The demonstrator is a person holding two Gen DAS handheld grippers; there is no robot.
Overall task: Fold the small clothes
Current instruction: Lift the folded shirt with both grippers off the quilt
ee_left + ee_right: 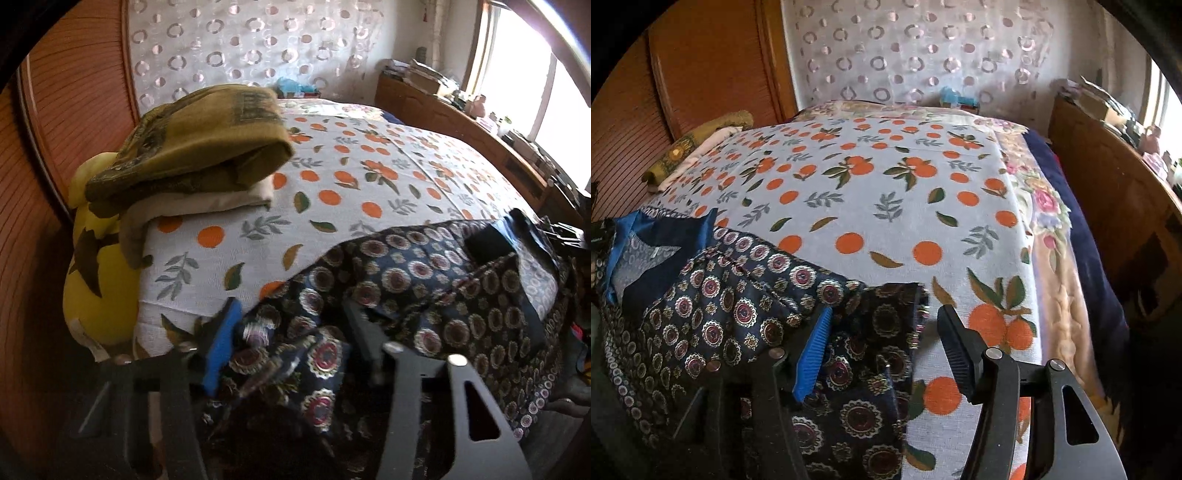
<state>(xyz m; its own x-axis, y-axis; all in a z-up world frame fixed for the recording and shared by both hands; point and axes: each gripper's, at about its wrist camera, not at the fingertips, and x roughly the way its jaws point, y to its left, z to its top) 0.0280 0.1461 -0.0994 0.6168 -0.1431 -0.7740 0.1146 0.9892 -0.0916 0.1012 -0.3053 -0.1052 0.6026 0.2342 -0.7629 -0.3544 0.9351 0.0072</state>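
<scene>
Dark patterned garment (746, 306) lies spread on the bed's near edge, long axis running across between both hands, collar with blue lining toward the left side. Left gripper (291, 325): fingers partway closed, fabric bunched between them; can't tell if the pads actually pinch it. Right gripper (886, 332): fingers apart, straddling the garment's right edge, nothing held. Both hands sit right at the cloth. Beyond it, orange-print bedsheet (886, 192) is bare. Folded olive pile (192, 147) sits far left, well apart, not blocking.
</scene>
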